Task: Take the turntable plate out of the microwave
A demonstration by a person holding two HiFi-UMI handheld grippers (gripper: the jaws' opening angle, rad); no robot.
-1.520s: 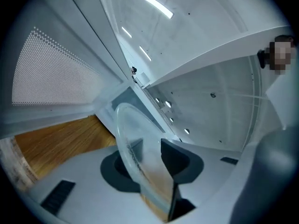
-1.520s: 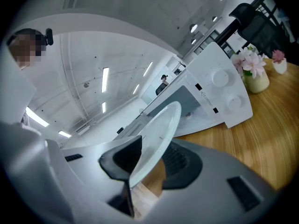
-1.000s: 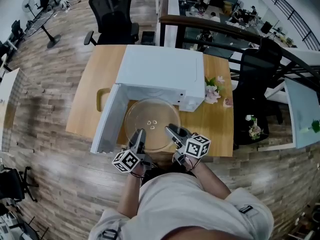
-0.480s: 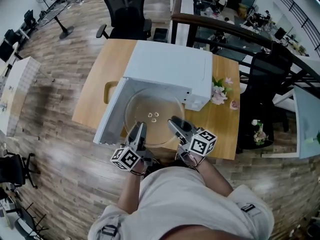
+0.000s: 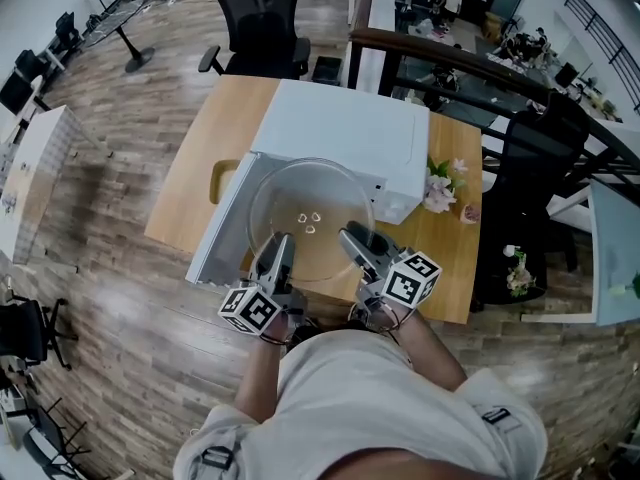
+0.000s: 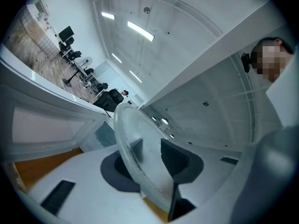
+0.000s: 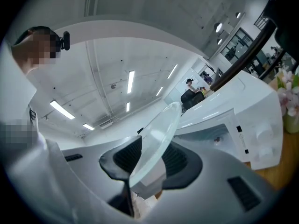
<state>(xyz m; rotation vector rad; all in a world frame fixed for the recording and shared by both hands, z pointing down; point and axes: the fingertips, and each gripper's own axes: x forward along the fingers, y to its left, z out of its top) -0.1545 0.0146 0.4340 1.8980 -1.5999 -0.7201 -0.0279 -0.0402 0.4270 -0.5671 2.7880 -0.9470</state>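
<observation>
The clear glass turntable plate hangs level in the air in front of the white microwave, overlapping its open front. My left gripper is shut on the plate's near-left rim, and my right gripper on its near-right rim. In the left gripper view the plate stands edge-on between the dark pads of the left gripper. The right gripper view shows the plate clamped the same way in the right gripper, with the microwave beyond.
The microwave door swings open to the left over the wooden table. Pink flowers lie right of the microwave. A black office chair stands behind the table, another to the right. A dark railing runs at the back.
Both grippers have risen with the plate between them. The plate now sits higher and looks larger against the microwave front.
</observation>
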